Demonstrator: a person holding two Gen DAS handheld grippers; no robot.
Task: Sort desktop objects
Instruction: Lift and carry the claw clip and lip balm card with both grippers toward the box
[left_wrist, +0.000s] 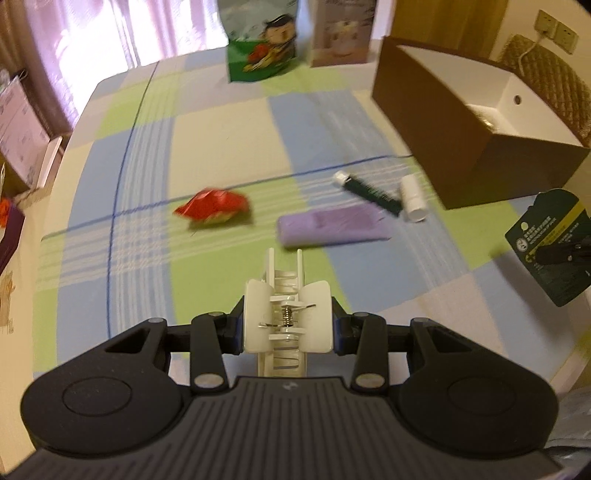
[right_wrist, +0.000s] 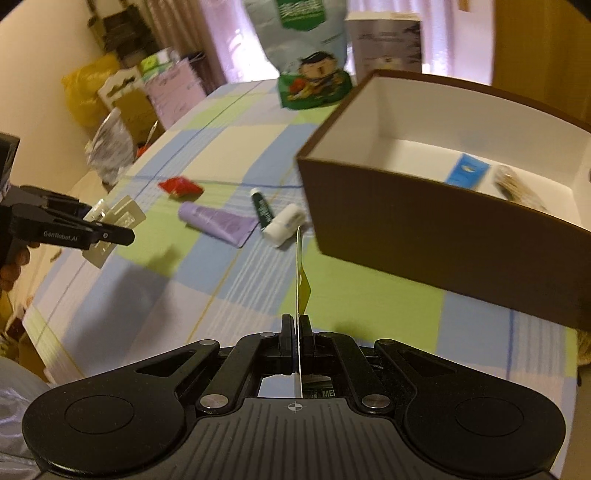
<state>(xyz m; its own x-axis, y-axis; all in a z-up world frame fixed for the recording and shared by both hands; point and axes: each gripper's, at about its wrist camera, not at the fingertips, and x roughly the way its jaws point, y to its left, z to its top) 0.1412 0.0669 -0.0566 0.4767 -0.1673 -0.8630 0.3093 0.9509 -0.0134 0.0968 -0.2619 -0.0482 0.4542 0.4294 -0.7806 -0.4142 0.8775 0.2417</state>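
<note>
On the checked desk (left_wrist: 221, 147), well short of the brown box (right_wrist: 424, 229), we list the following.

Left tool (left_wrist: 288, 326): closed down on a white hair claw clip (left_wrist: 286, 317), gripping its two wings, held above the cloth.

Right tool (right_wrist: 297, 339): pinched almost flat on a dark green carded package (left_wrist: 550, 243), seen edge-on in its own view as a thin sheet (right_wrist: 300, 280), lifted near the box's front wall.

Still lying on the desk, near the box:
- red crumpled wrapper (left_wrist: 216, 206);
- lilac soft tube (left_wrist: 332, 225);
- dark green small tube with white cap (left_wrist: 369, 190), touching or just beside a white bottle (left_wrist: 413, 197).

Inside the box: a blue-labelled item (right_wrist: 467, 171) and a brownish thing, too blurred to name.

Standing at the far edge: a green snack bag (left_wrist: 264, 44) and a pale carton (left_wrist: 341, 31).

Step in hand, by our judgement: both held items are in carriage toward the box. We reckon the next move calls for bringing the package over the rim, then loosening the grip so it drops inside; the clip follows, and four loose items remain.
</note>
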